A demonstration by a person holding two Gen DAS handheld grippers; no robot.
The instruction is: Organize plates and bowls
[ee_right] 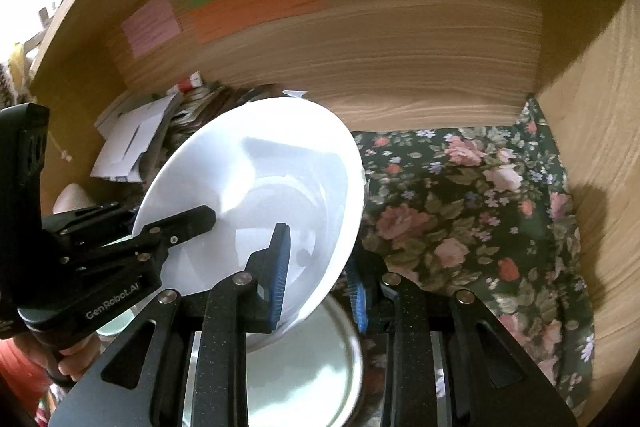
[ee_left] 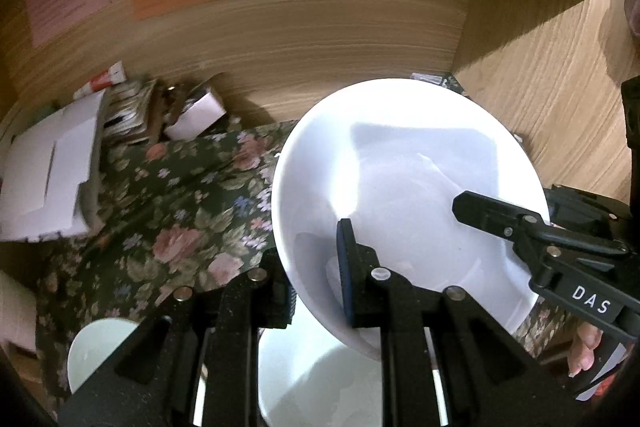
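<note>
Both hand-held grippers are clamped on opposite edges of one large white bowl [ee_left: 408, 195]: the left gripper [ee_left: 320, 287] has its jaws pinched tight over the near-left rim, and the right gripper [ee_right: 320, 279] pinches the right rim between its blue pads [ee_right: 280, 263]. The bowl is carried tilted, clear of the floral cloth [ee_right: 472, 211] that covers the surface inside a wooden alcove [ee_right: 400, 47].

Judged step: transport of a lifted bowl toward a stacking place. Directly below it lies a pale plate or shallow dish [ee_right: 304, 375], and a smaller white bowl [ee_left: 96, 351] sits lower left in the left view. The next move calls for levelling the bowl, keeping both grips matched, and lowering it squarely onto its destination before either side lets go.

Not determinable: the outer left finger is hidden behind the bowl wall; the dish beneath is cut off by the gripper frames; the clutter of papers [ee_left: 52, 179] at the back is blurred.
</note>
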